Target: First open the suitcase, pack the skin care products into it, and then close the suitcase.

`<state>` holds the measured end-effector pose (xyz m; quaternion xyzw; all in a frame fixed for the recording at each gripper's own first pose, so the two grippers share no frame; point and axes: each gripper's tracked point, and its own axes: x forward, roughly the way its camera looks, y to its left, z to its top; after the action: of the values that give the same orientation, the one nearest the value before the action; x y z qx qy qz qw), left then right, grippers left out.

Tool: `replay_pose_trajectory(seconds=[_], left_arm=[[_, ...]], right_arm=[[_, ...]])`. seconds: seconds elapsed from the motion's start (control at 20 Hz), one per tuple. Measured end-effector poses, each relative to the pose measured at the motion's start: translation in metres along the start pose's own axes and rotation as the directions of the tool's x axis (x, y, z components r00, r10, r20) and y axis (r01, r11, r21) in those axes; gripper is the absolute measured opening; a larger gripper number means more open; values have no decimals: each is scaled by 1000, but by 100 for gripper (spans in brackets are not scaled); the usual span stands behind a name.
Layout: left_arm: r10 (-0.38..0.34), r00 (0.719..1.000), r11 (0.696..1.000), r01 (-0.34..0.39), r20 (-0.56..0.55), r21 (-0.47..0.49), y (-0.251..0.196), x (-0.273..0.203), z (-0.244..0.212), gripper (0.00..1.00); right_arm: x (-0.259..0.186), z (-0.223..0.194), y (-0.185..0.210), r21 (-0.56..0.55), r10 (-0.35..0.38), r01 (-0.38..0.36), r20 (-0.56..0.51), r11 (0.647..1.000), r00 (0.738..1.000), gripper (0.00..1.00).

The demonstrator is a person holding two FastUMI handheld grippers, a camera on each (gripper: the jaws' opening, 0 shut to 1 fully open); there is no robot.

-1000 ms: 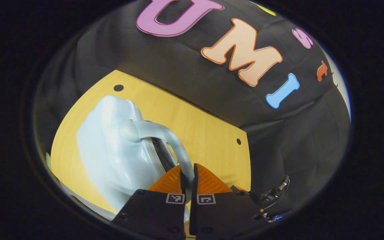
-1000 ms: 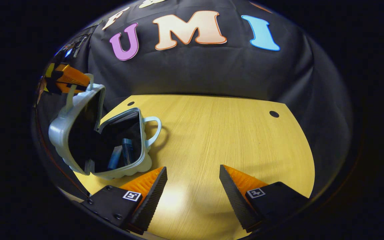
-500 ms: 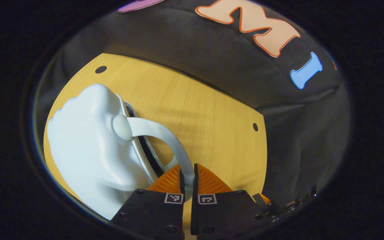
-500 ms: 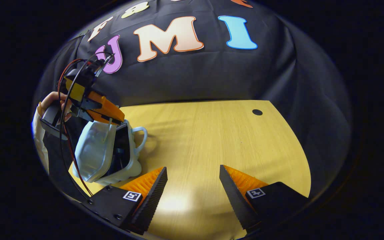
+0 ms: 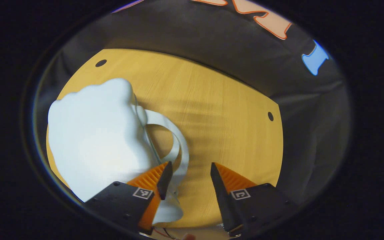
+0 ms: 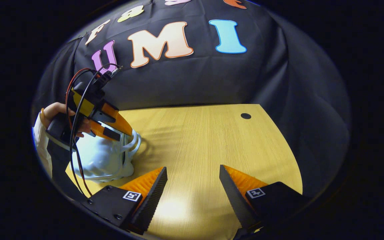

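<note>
**Suitcase lid down, handles lying free**

The suitcase [image 5: 92,140], a small pale shell-shaped case, lies flat on the wooden surface [image 5: 218,126] at its left side, lid down on the base. Your left tongs [image 5: 188,173] stand apart, just over the looped handles [image 5: 175,143] and gripping nothing. Your right tongs [image 6: 192,181] are spread wide too, empty, well away over bare surface. Packing looks done, the closing nearly so; I can't tell whether the seam is fastened. The handles point toward mid-surface, and the case's long axis runs along its handle edge.
</note>
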<state>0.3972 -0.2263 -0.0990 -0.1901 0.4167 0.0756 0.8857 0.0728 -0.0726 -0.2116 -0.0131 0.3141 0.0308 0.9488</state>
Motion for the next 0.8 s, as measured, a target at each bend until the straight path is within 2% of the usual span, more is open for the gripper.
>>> replay_pose_trajectory(seconds=[0.05,0.1,0.2,0.25,0.35,0.4,0.45,0.5,0.65,0.75,0.8], left_arm=[[7,1000,1000,-7,6,18,-4,-5,-7,78],[12,1000,999,-12,11,33,-6,-11,-16,80],[8,1000,999,-8,6,47,-13,-19,-35,84],[-2,1000,999,2,0,54,-18,-22,-44,86],[8,1000,996,-9,11,84,-21,-30,-58,86],[16,1000,994,-18,23,106,-22,-35,-64,82],[24,999,991,-28,38,130,-23,-38,-68,91],[38,998,987,-47,55,157,-24,-43,-73,93],[82,993,969,-100,88,226,-20,-52,-88,96],[77,994,966,-94,82,239,-24,-55,-103,96],[67,995,967,-83,75,241,-25,-54,-110,96]], right_arm=[[-3,2,0,-2,2,-2,10,1000,1000,98],[-7,3,0,0,6,-6,18,1000,1000,94],[-15,8,3,1,13,-13,42,1000,999,94],[-19,9,3,3,17,-18,49,1000,999,98],[-27,10,6,12,30,-31,59,999,998,98],[-29,11,7,14,36,-37,63,999,997,98],[-33,10,7,14,38,-39,68,999,997,98],[-36,10,7,13,39,-40,71,999,997,98],[-43,10,3,14,39,-40,82,999,996,98],[-47,11,3,17,43,-45,92,999,995,94],[-49,12,4,18,47,-49,97,999,994,98]])
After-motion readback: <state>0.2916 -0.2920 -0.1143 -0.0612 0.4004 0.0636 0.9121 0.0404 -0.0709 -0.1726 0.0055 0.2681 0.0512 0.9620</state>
